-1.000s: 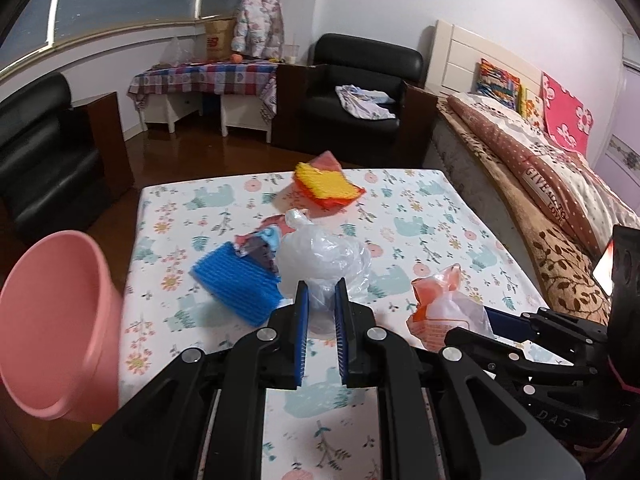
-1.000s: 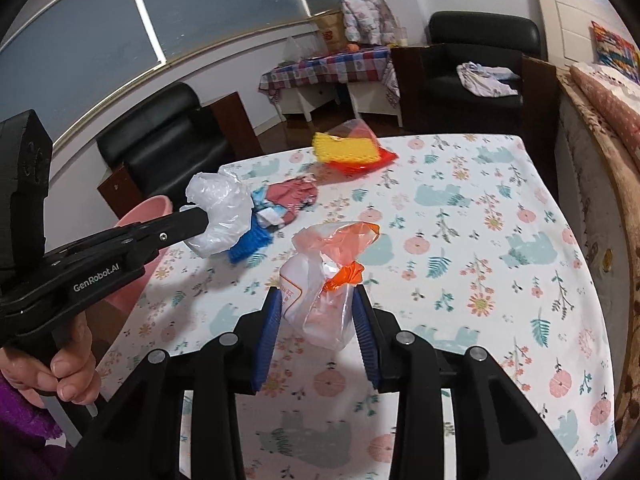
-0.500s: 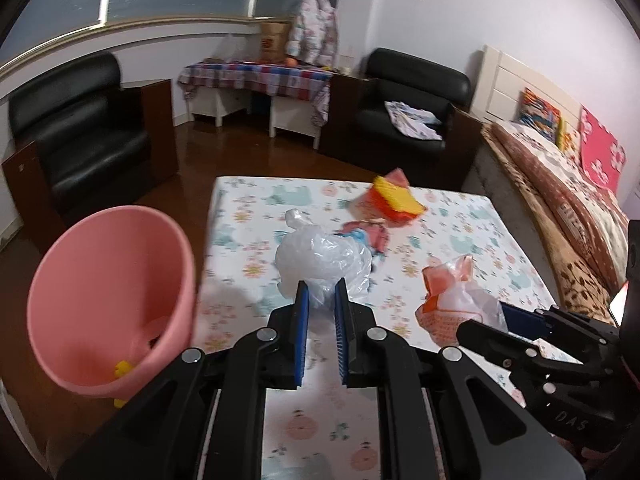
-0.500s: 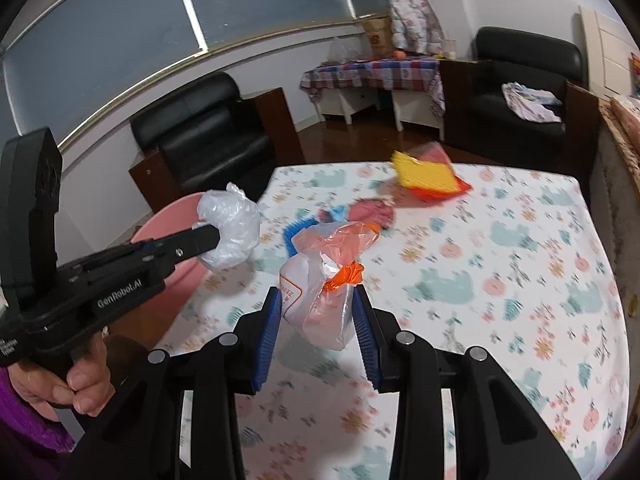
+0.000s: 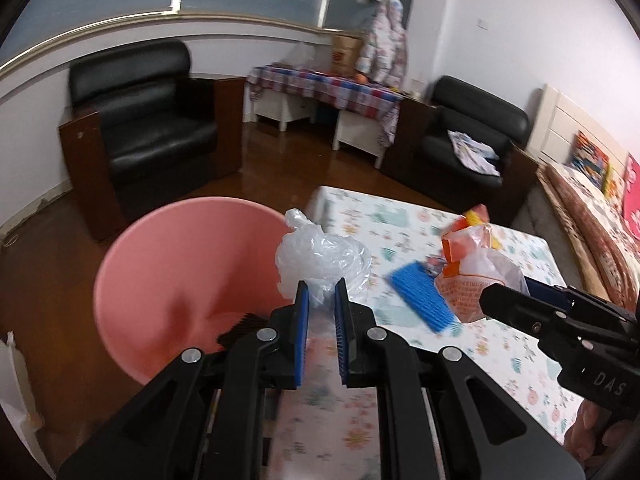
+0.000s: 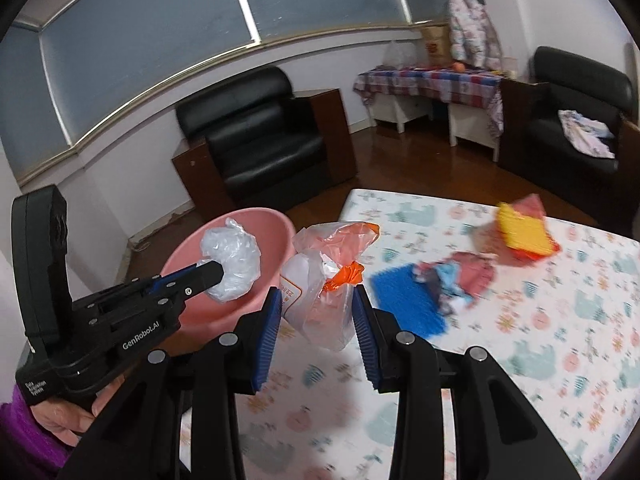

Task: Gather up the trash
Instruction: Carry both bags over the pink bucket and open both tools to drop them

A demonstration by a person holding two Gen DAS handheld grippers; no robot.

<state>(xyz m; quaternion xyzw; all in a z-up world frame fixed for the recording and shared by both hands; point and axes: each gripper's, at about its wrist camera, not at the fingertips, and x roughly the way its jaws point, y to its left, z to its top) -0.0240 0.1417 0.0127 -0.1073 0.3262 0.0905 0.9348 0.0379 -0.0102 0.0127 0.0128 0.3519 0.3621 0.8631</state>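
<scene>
My left gripper (image 5: 321, 304) is shut on a crumpled clear plastic bag (image 5: 320, 260) and holds it at the right rim of the pink bucket (image 5: 176, 272). From the right wrist view the clear bag (image 6: 232, 264) hangs over the bucket's (image 6: 256, 220) mouth. My right gripper (image 6: 316, 312) is shut on an orange and white plastic bag (image 6: 324, 280), held above the table's left edge beside the bucket. That bag also shows in the left wrist view (image 5: 472, 276).
On the floral table (image 6: 560, 320) lie a blue scrubber (image 6: 408, 308), a crumpled red and blue wrapper (image 6: 460, 284) and a yellow and red packet (image 6: 524, 232). Black armchairs (image 6: 264, 140) stand behind the bucket. A bed (image 5: 592, 220) is at the right.
Both grippers have swung left with their bags. The clear bag has moved from above the table to the bucket's mouth, and the orange bag has moved to the table's left edge.
</scene>
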